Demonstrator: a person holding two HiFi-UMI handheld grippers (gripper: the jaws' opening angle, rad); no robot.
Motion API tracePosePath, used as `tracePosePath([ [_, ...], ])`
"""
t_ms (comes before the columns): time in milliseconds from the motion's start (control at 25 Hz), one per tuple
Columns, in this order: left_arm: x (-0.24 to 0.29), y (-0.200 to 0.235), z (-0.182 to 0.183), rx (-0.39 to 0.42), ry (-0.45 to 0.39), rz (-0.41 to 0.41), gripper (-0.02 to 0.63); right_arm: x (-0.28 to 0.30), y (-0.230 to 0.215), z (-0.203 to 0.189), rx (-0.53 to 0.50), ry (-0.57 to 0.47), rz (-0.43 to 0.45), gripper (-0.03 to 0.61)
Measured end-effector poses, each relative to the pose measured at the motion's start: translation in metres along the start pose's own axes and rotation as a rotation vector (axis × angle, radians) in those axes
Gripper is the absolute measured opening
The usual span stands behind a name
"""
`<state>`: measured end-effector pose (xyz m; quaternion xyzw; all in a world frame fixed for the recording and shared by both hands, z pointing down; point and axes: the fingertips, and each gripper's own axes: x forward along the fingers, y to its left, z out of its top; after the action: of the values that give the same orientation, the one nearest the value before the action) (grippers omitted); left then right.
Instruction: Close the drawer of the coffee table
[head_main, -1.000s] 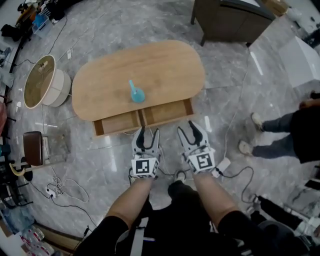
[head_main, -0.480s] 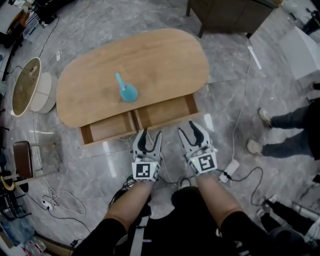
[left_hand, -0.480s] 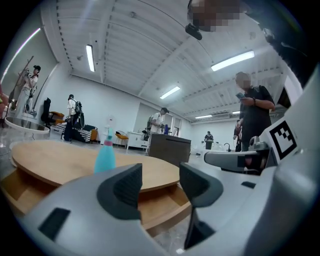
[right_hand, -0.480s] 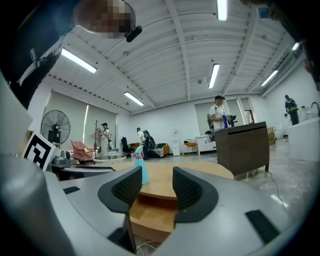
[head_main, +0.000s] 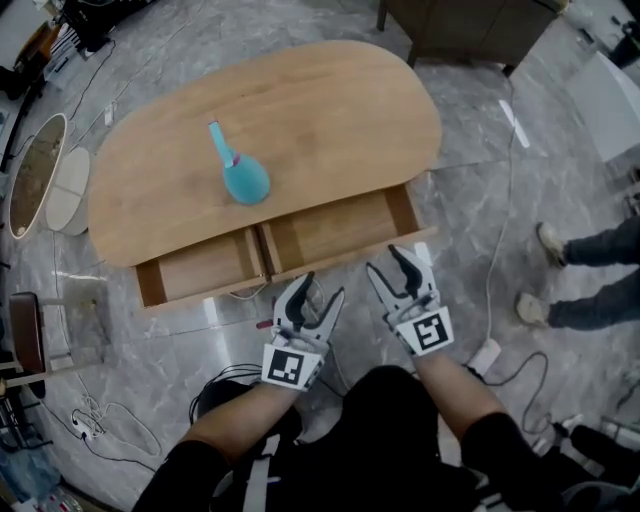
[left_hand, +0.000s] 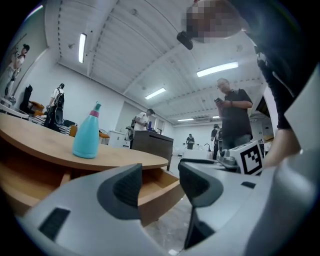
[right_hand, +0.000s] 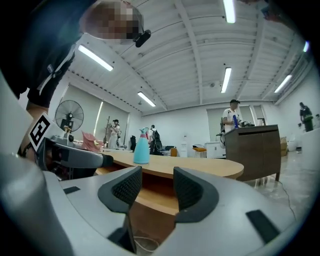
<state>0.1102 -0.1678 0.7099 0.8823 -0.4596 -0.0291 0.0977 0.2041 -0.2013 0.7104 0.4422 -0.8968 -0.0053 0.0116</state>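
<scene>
Lately the coffee table (head_main: 300, 110) has been drawn nearer in the head view, and the left gripper (head_main: 320, 290) and right gripper (head_main: 388, 262) have been carried up close to the front of its drawer (head_main: 330, 230). The drawer is still pulled out, so the push is judged not yet made. Both pairs of jaws are held apart with nothing between them, as the gripper views show; there the drawer is seen side-on, while its divided, bare inside is shown only from above.

The table (head_main: 330, 110) and drawer (head_main: 330, 228) look like smooth light wood, the floor (head_main: 250, 30) shiny grey stone, the bottle (head_main: 243, 180) smooth blue plastic.
</scene>
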Motion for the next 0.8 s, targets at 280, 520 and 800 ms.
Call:
tracePosePath([
  [280,-0.003,0.025,-0.033,-0.019,0.001,0.089,0.232,0.002,-0.008,-0.026,0.039,-0.005,0.006,0.184],
  [520,-0.005,0.028,-0.052,-0.007,0.026,0.111,0.232,-0.007,-0.016,-0.040,0.061,0.012,0.040,0.184],
  [800,0.003,0.027,-0.067,-0.025,0.049,0.133,0.232,-0.015,-0.019,-0.068,0.061,0.048,0.078,0.184],
])
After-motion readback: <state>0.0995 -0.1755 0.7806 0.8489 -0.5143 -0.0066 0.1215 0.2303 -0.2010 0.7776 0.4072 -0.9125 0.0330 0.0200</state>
